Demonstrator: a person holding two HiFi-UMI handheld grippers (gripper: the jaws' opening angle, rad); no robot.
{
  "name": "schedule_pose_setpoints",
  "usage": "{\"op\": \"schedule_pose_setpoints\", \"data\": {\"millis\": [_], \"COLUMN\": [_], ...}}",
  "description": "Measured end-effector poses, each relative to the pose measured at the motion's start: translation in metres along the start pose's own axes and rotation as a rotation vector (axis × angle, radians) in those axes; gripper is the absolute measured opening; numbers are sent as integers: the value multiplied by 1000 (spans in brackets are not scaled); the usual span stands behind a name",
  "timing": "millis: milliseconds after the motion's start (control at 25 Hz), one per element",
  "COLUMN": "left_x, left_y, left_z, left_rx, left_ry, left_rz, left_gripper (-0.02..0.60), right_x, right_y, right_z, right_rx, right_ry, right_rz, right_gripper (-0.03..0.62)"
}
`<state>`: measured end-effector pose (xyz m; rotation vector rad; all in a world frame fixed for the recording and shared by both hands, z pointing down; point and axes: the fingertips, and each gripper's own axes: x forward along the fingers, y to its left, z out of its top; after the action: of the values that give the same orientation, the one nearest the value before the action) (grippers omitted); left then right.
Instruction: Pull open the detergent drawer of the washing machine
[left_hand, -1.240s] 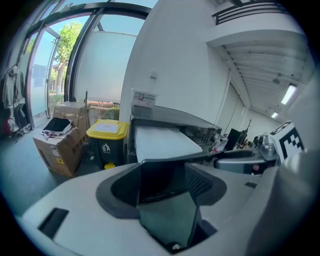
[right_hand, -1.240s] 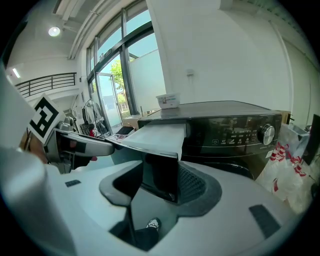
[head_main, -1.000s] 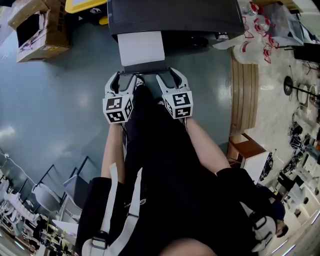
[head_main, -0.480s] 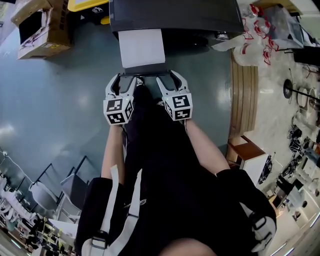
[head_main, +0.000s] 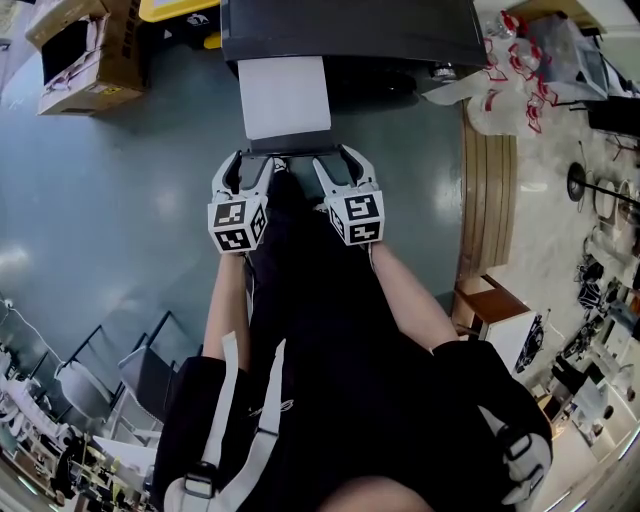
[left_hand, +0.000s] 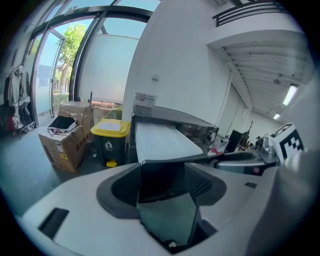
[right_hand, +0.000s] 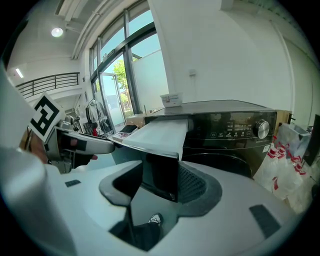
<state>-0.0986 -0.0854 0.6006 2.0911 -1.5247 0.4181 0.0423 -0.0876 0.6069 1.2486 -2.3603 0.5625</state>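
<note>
The washing machine (head_main: 350, 30) stands at the top of the head view, dark, with its control dial (right_hand: 261, 128) in the right gripper view. Its detergent drawer (head_main: 286, 97) sticks out towards me, white on top with a dark front panel (head_main: 290, 147). My left gripper (head_main: 252, 166) is shut on the left end of that panel and my right gripper (head_main: 333, 162) on the right end. In the left gripper view the dark panel (left_hand: 161, 181) fills the gap between the left gripper's (left_hand: 162, 175) jaws. It does the same with the right gripper (right_hand: 157, 175).
Cardboard boxes (head_main: 75, 60) and a yellow-lidded bin (head_main: 175, 10) stand left of the machine. White plastic bags (head_main: 510, 70) lie at its right, beside a wooden step (head_main: 490, 190). The person's legs are right below the grippers. Chairs (head_main: 130, 380) stand at lower left.
The drawer has slid further out of the machine. Both grippers have moved a little towards the person with it, still side by side.
</note>
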Motion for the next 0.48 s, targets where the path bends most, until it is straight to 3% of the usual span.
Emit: {"op": "schedule_pose_setpoints", "data": {"millis": [480], "left_x": [-7], "left_y": [-4], "left_z": [-4], "left_rx": [-2], "left_ry": [-2], "left_rz": [1], "left_gripper": [275], "right_x": [-7], "right_y": [3], "right_z": [-5], "right_rx": [1], "right_ry": [-3], "right_rz": [-1], "right_gripper": [213]}}
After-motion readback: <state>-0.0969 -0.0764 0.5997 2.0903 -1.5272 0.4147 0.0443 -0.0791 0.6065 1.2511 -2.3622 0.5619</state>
